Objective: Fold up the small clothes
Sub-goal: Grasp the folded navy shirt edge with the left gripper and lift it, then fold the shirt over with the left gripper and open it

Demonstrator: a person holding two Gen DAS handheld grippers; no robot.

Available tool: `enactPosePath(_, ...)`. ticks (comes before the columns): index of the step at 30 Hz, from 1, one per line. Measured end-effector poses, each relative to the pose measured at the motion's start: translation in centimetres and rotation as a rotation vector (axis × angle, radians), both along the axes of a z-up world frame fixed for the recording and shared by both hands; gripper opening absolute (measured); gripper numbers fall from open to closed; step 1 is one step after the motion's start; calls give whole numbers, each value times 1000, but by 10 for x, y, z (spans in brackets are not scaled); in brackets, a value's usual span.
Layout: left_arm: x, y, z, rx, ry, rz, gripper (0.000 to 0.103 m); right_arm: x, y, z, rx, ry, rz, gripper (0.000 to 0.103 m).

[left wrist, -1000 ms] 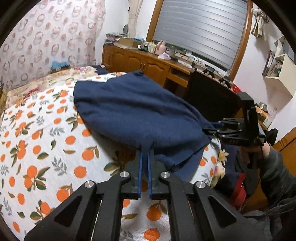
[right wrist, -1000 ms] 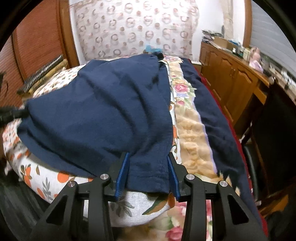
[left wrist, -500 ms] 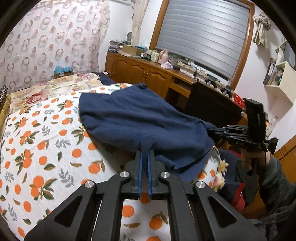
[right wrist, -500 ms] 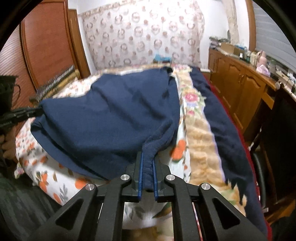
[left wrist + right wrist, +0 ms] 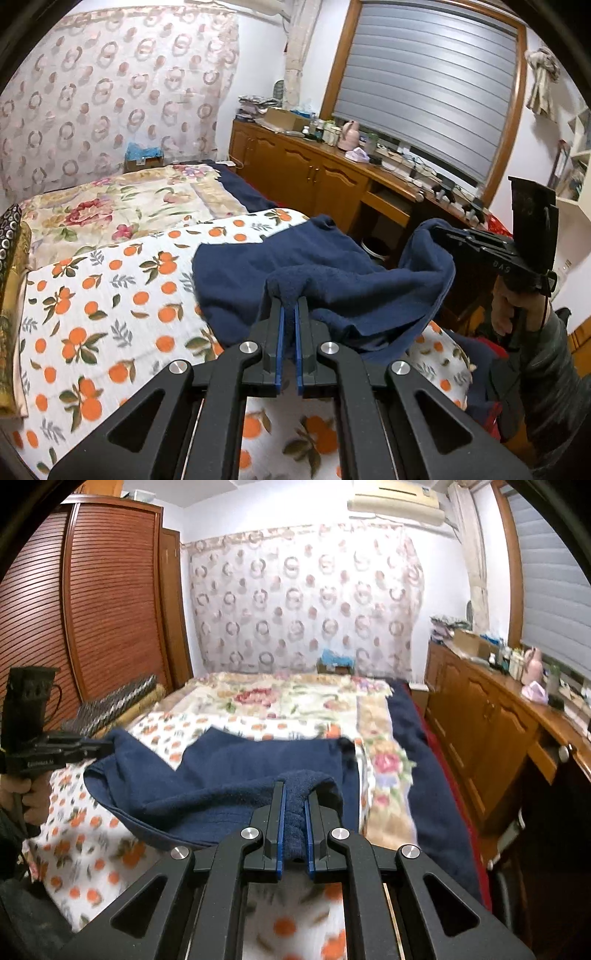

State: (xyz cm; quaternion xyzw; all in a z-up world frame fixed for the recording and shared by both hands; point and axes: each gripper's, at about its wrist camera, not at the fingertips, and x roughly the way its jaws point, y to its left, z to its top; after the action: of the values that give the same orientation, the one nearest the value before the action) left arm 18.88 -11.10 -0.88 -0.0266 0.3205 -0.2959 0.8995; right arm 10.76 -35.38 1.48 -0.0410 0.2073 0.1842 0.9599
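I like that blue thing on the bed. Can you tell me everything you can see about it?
The dark blue garment looks soft and fuzzy, like fleece or towelling. Its far part lies rumpled on the orange-print bedcover. Its near edge is lifted: the left gripper pinches one bunched corner, the right gripper another. It sags between them.

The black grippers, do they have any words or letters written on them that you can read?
"BAS": pale letters on the side of the black right gripper, seen from the left wrist; any further letters are unclear.
Small pale label on the side of the black left gripper, seen from the right wrist: too blurred to read.
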Motion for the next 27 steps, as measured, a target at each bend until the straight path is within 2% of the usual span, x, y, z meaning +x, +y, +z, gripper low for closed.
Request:
enactPosePath(7, 31, 1, -9, 20, 28, 26, 5, 40, 0, -12, 4, 18, 19, 8)
enactPosePath(27, 115, 2, -34, 56, 132, 53, 6, 117, 15, 0, -17, 114, 30, 8)
